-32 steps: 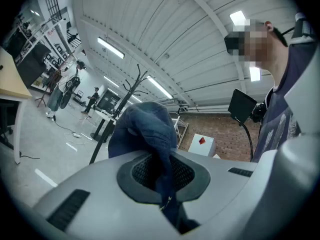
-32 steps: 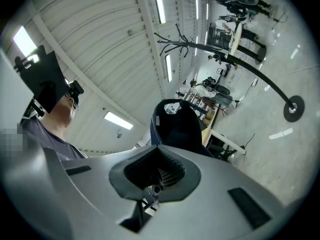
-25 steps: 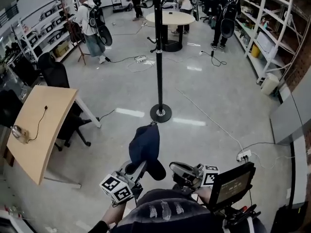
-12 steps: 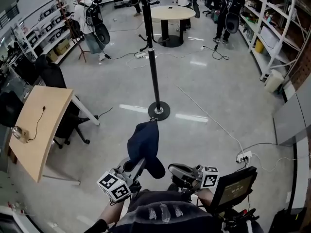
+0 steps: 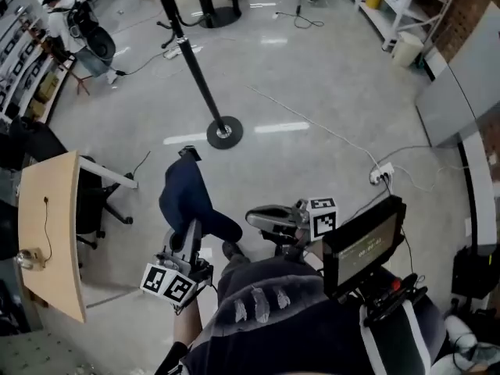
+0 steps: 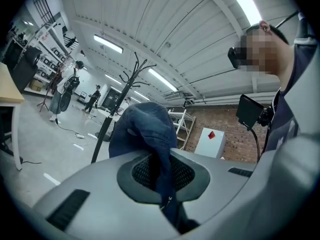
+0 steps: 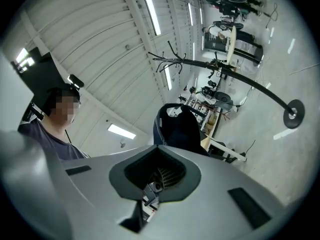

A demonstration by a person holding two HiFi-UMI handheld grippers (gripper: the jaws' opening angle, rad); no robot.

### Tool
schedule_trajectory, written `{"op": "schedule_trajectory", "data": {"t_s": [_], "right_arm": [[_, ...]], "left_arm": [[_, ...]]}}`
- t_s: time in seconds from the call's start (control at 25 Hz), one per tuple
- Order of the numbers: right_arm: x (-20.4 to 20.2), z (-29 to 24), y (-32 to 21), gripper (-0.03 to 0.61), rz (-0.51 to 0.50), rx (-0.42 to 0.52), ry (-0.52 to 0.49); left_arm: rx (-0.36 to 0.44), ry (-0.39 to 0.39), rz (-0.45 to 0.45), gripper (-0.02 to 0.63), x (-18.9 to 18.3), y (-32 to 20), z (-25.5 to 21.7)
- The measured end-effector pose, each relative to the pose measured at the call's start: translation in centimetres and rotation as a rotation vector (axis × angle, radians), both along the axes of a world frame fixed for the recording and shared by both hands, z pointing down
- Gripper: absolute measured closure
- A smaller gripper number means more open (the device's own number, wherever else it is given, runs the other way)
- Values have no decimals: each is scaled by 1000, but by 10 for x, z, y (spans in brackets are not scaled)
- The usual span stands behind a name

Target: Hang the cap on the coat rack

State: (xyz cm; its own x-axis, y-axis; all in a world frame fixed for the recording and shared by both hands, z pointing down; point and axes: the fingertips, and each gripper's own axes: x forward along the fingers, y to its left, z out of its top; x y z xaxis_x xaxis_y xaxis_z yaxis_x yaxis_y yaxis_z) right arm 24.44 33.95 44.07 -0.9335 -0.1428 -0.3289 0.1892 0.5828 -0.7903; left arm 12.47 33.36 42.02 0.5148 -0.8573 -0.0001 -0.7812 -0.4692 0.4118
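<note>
Currently pinching cap (image 5: 187, 198) tight in left claw (image 5: 187, 233), jaws closed on its cloth, crown held out toward the far side. With right claw (image 5: 256, 217) shut and empty just to the right. Facing rack (image 5: 191, 61) farther off, well apart from cap. Judged a carry far and up to hooks (image 6: 136, 66), led by left claw.

The left gripper (image 5: 186, 239) holds a dark blue cap (image 5: 187, 198) above the grey floor (image 5: 312, 92), near the round base of the black coat rack (image 5: 192, 59), with the right gripper (image 5: 256, 217) just beside the cap.
</note>
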Motion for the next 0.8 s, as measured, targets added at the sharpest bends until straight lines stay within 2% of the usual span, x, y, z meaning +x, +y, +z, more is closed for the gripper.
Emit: {"op": "schedule_trajectory", "data": {"t_s": [0.24, 0.48, 0.64, 0.8], "right_arm": [[-40, -3, -41, 574, 60, 53, 58], [-123, -5, -67, 574, 62, 66, 97], [-133, -8, -77, 574, 50, 83, 83], [-130, -3, -75, 574, 81, 16, 78]], "left_arm": [[-13, 35, 100, 594, -30, -45, 14], [19, 71, 126, 594, -105, -72, 14], [37, 79, 112, 594, -116, -81, 15], [16, 77, 126, 594, -113, -78, 14]]}}
